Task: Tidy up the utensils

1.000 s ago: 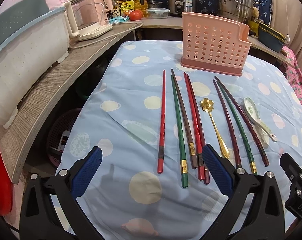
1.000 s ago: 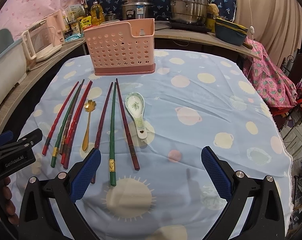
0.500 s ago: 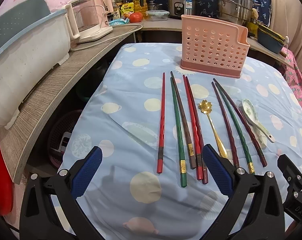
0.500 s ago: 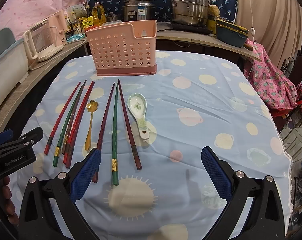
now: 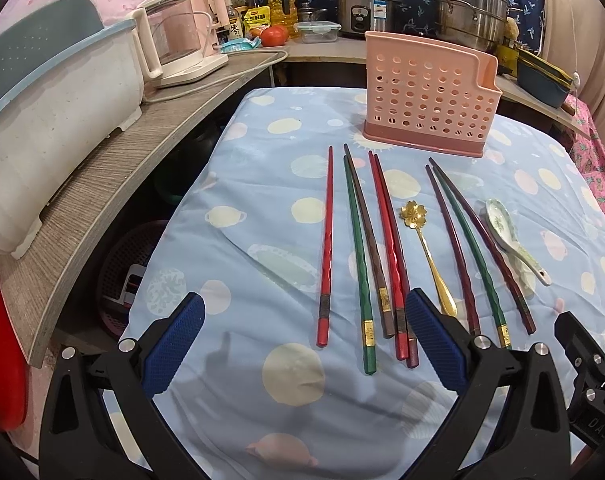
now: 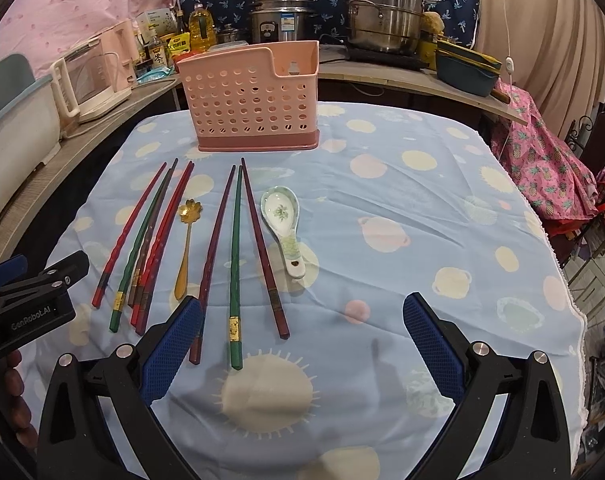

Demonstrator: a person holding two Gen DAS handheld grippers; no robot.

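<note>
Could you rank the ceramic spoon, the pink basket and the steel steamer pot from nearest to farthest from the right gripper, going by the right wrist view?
From the right gripper:
1. Ceramic spoon, on the cloth just ahead, slightly left.
2. Pink basket, upright at the table's far end.
3. Steel steamer pot, on the counter behind the table.

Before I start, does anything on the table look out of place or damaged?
Nothing looks broken or spilled. The chopsticks lie loose and unpaired by colour, with a gold spoon among them and a ceramic spoon beside. The pink holder stands upright. Both grippers are open.
</note>
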